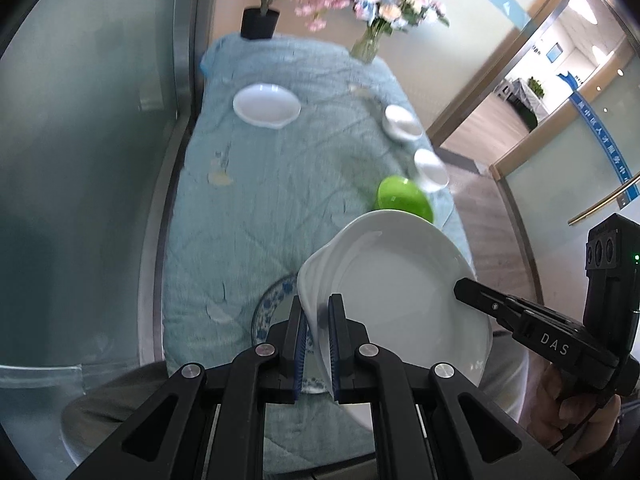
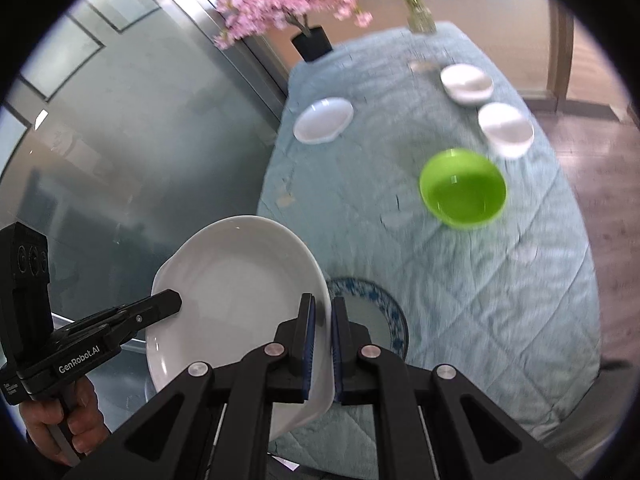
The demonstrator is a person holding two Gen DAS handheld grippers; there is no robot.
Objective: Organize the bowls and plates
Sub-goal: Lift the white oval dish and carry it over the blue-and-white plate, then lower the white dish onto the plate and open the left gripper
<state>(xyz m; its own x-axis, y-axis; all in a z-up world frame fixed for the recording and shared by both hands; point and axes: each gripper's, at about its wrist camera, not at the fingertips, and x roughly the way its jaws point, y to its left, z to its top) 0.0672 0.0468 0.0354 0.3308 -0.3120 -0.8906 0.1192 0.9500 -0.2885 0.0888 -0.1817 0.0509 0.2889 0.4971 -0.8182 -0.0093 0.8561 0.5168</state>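
Observation:
A large white plate [image 1: 400, 288] hangs tilted above the near end of the table, held by opposite rims. My left gripper [image 1: 318, 314] is shut on its left rim, and my right gripper [image 2: 323, 314] is shut on its right rim. Each gripper shows in the other's view: the right gripper [image 1: 460, 292] and the left gripper [image 2: 176, 300]. Under the plate lies a blue-patterned plate [image 2: 372, 292], partly hidden. Farther out stand a green bowl [image 2: 462, 188], two white bowls [image 2: 506, 128] [image 2: 466, 82] and a small white plate [image 2: 324, 120].
The table wears a teal quilted cloth [image 2: 500, 280]. At its far end stand a black pot of pink blossoms [image 2: 312, 42] and a glass vase of flowers [image 2: 420, 20]. A frosted glass wall [image 2: 120, 120] runs along the table's left side. Wooden floor lies to the right.

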